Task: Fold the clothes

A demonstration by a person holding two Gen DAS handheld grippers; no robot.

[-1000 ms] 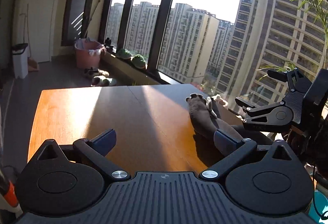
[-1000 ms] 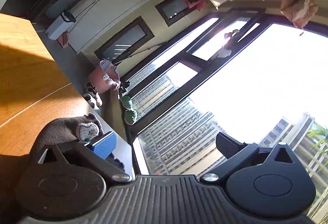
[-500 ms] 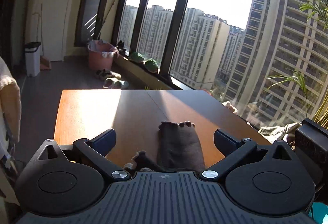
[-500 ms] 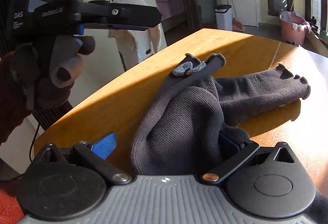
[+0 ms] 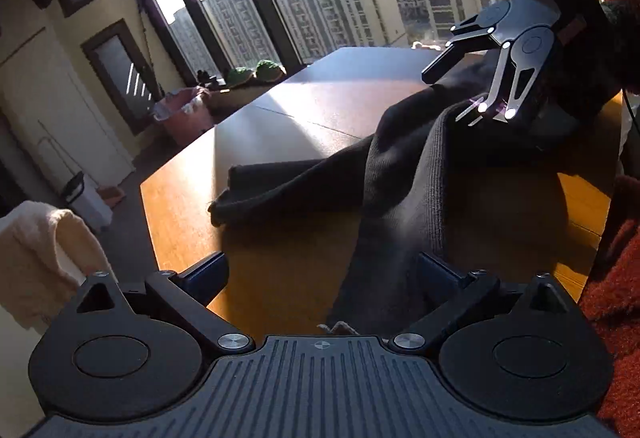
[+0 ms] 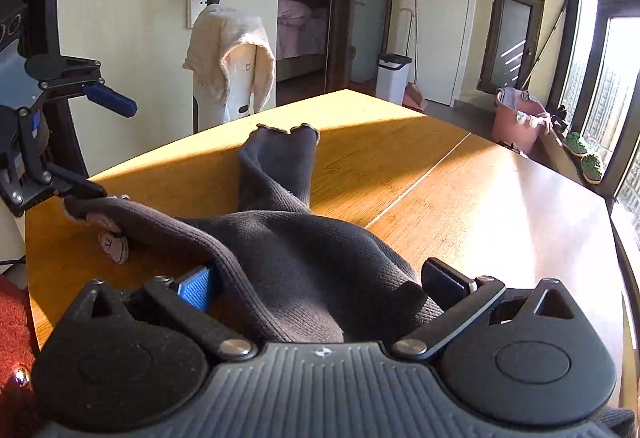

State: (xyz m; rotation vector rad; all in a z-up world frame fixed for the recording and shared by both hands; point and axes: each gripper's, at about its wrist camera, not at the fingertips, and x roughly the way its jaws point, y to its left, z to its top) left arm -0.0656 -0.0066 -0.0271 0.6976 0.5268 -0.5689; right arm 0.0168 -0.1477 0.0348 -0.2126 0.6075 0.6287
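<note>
A dark grey-brown ribbed knit garment [image 6: 304, 250] lies crumpled on the wooden table [image 6: 480, 205], one scalloped cuff [image 6: 284, 131] pointing to the far edge. My right gripper [image 6: 320, 284] is open, and the cloth bunches between its spread fingers. In the left wrist view the garment [image 5: 400, 173] runs from the right gripper [image 5: 444, 97] down past my open left gripper [image 5: 320, 274], close to its right finger. From the right wrist view the left gripper [image 6: 116, 149] hovers at the garment's left corner, its lower finger touching the hem.
A cream towel [image 6: 232, 49] hangs over a white stand beyond the table's far edge. On the floor stand a white bin [image 6: 394, 77] and a pink basket [image 6: 520, 117], near tall windows on the right. A red knit sleeve [image 5: 616, 318] is by the near table edge.
Both views have swung round. The garment now lies stretched further across the table, and the left gripper has come down to its left corner. Both grippers stay open.
</note>
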